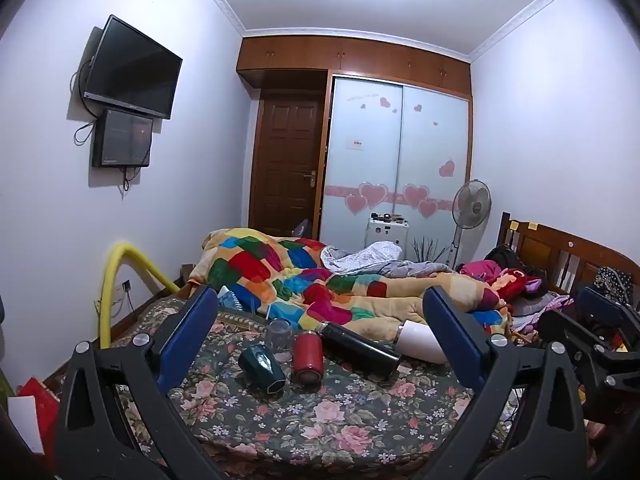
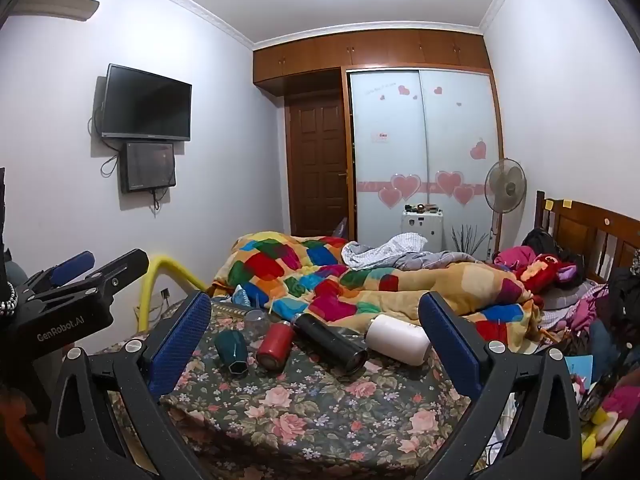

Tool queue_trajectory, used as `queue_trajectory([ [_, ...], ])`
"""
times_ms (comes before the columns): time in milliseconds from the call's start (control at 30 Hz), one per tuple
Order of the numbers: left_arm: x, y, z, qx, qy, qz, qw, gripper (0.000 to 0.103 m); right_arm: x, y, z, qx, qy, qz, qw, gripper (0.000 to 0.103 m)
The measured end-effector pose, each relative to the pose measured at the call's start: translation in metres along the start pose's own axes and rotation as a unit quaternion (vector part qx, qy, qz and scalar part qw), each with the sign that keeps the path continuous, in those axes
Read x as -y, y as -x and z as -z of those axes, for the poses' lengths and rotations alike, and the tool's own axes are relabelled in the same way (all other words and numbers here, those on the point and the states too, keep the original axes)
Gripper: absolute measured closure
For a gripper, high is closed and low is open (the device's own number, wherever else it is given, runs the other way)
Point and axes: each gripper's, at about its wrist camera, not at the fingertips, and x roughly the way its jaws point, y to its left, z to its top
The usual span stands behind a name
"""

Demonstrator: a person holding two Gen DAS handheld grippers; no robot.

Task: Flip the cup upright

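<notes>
Several cups lie on the floral bedspread (image 1: 320, 420): a dark green faceted cup (image 1: 262, 366) on its side, a red flask (image 1: 307, 356), a long black flask (image 1: 360, 346) on its side, a white cup (image 1: 420, 342) on its side, and a clear glass (image 1: 279, 334) behind them. In the right wrist view they show as green cup (image 2: 232, 350), red flask (image 2: 275, 342), black flask (image 2: 332, 340), white cup (image 2: 398, 338), glass (image 2: 256, 322). My left gripper (image 1: 320, 340) is open and empty, short of the cups. My right gripper (image 2: 316, 332) is open and empty too.
A colourful patchwork quilt (image 1: 320, 280) is heaped behind the cups. A wooden headboard (image 1: 560, 252) and clothes lie at right. A yellow tube (image 1: 120, 280) stands at the bed's left edge. The other gripper shows at the far right (image 1: 592, 332) and far left (image 2: 72, 292).
</notes>
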Motion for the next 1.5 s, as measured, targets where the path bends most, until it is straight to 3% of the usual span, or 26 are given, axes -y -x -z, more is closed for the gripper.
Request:
queue_trajectory([
  [1500, -0.0044, -0.0077, 0.0034, -0.007, 0.001, -0.002, 1.0, 0.0, 0.0006, -0.0016, 0.0015, -0.007, -0.003, -0.002, 1.0, 0.0],
])
